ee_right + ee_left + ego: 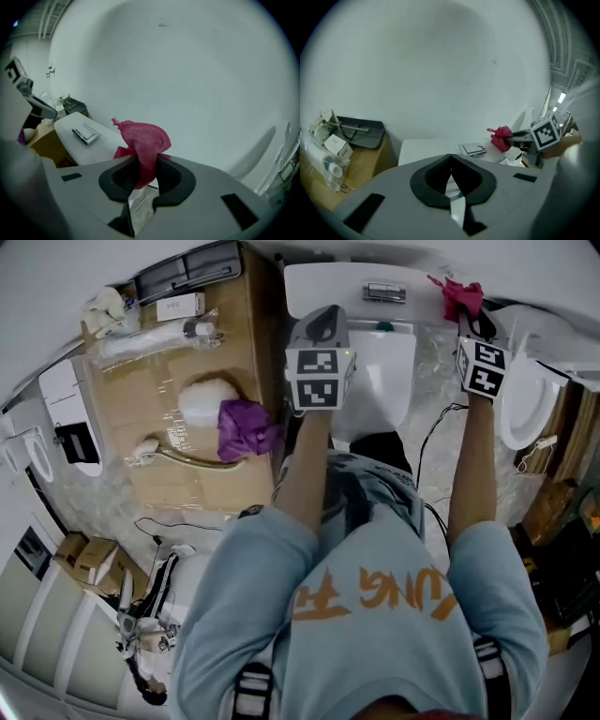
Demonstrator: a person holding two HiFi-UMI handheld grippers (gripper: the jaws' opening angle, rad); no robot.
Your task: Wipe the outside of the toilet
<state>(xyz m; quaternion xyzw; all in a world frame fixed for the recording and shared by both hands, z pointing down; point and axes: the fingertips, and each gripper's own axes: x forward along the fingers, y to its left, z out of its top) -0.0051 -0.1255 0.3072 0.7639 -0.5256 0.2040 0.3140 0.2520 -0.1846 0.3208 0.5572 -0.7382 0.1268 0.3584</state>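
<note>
The white toilet stands in front of me, its tank lid (323, 285) carrying a chrome flush plate (384, 292) and its bowl (384, 371) below. My right gripper (466, 319) is shut on a bunched red cloth (457, 294), which hangs at the right end of the tank lid. In the right gripper view the red cloth (143, 138) bulges out above the closed right gripper (146, 164); the tank lid (77, 145) lies to the left. My left gripper (323, 317) hovers over the tank's left part, and the left gripper (450, 157) is shut with nothing in it.
A cardboard box (178, 474) stands left of the toilet with a purple cloth (242, 427), a white puff (208, 399) and a black tray (187, 273) on it. A second white toilet seat (525, 409) leans at the right. Cables (436, 427) trail on the floor.
</note>
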